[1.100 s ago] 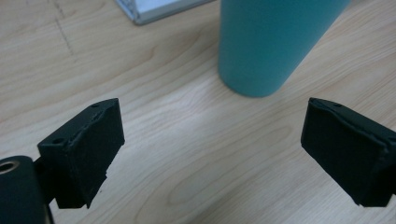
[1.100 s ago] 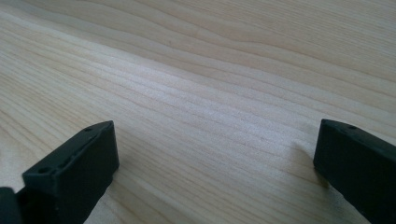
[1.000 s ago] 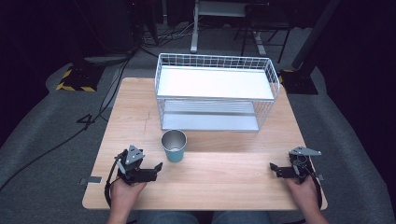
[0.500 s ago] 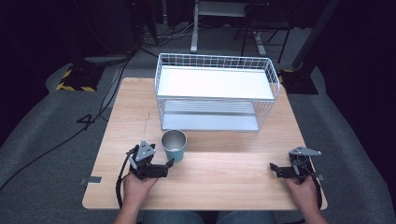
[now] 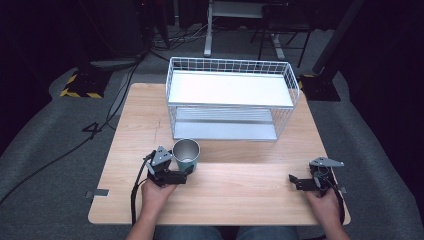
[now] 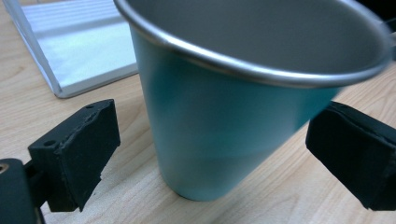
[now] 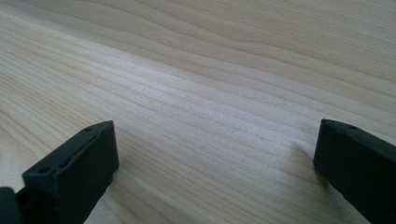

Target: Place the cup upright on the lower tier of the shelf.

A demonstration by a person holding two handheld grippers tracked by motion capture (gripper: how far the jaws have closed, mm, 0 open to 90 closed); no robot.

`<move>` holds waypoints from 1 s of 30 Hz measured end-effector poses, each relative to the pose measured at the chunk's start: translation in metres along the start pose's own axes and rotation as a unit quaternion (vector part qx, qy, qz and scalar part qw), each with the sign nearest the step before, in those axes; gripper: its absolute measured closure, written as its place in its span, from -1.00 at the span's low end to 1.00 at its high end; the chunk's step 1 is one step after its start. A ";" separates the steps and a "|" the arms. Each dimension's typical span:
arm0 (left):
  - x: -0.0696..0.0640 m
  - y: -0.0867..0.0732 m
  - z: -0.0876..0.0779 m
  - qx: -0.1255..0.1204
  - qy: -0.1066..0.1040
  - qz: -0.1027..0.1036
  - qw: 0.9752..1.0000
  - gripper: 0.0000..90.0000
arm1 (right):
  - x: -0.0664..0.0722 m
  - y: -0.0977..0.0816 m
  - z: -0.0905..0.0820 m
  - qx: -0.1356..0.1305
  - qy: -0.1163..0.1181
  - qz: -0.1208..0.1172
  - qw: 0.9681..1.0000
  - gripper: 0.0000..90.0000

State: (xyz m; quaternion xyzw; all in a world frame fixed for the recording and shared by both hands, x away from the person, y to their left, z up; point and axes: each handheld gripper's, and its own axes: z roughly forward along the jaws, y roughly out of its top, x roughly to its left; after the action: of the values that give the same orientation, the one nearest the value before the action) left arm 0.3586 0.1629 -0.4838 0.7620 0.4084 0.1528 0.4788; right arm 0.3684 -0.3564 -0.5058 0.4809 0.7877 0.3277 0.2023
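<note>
We find the left gripper low over the wooden table, its jaws spread wide on either side of a teal metal cup. In the left gripper view the cup stands upright between the two black jaws, with clear space on both sides, so nothing is gripped. Beyond the cup, away from this gripper, we note a white wire two-tier rack (its lower shelf edge appears at the upper left of the left gripper view). The right gripper rests near the table's near right corner, well apart from the cup. Its jaws are also wide apart and hold nothing; between them we see bare wood grain.
</note>
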 end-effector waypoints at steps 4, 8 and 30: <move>0.002 0.000 0.006 0.008 0.000 -0.002 1.000 -0.92 | 0.000 0.000 0.000 0.000 0.000 0.000 1.000 -1.00; 0.000 0.000 0.013 0.015 0.001 0.003 1.000 -0.90 | 0.000 0.000 0.000 0.000 0.000 0.000 1.000 -1.00; -0.007 -0.003 0.025 0.039 0.029 0.034 0.998 -0.51 | 0.000 0.000 0.000 0.000 -0.001 0.000 1.000 -1.00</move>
State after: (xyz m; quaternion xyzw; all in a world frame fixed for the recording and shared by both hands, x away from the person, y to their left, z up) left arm 0.3682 0.1427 -0.4978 0.7887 0.4017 0.1747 0.4313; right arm 0.3682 -0.3563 -0.5059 0.4811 0.7875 0.3273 0.2031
